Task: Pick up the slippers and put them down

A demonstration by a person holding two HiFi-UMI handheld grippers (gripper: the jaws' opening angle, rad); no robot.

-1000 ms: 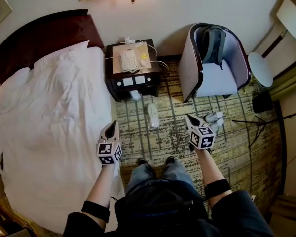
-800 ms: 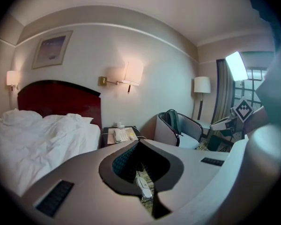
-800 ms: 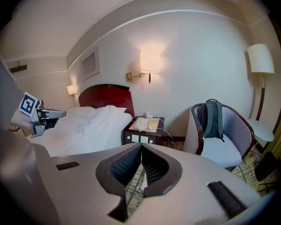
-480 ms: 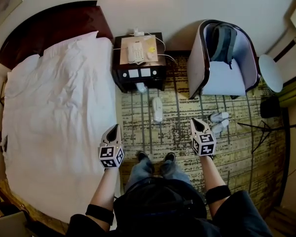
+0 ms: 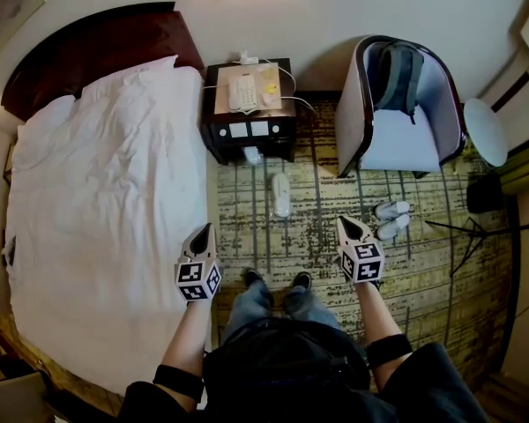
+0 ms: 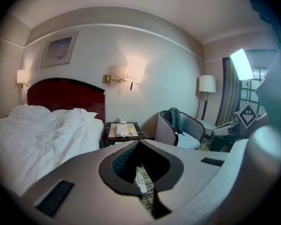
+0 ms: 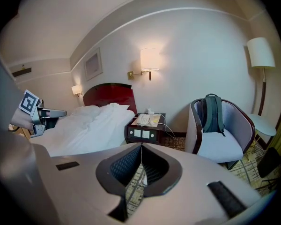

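Observation:
One white slipper (image 5: pixel 281 195) lies alone on the patterned carpet in front of the nightstand. It also shows through the gap under the left jaws, as a white slipper (image 6: pixel 140 179). Two more white slippers (image 5: pixel 391 218) lie side by side at the foot of the armchair. Another small white thing (image 5: pixel 252 155) lies under the nightstand. My left gripper (image 5: pixel 204 228) hangs by the bed's edge, shut and empty. My right gripper (image 5: pixel 343 222) is held left of the pair, also shut and empty. Both stand well above the floor. In their own views the left jaws (image 6: pixel 139 141) and right jaws (image 7: pixel 141 145) are pressed together.
A white bed (image 5: pixel 97 201) fills the left. A dark nightstand (image 5: pixel 249 130) with a phone (image 5: pixel 243 91) stands at the wall. An armchair (image 5: pixel 397 144) holds a backpack (image 5: pixel 400 73). A round side table (image 5: pixel 485 130) and a stand are at the right. My feet (image 5: pixel 278 280) are between the grippers.
The head view has shifted, so the room now sits further right in the picture. Both grippers moved slightly with it and stayed shut and empty. The slippers have not moved.

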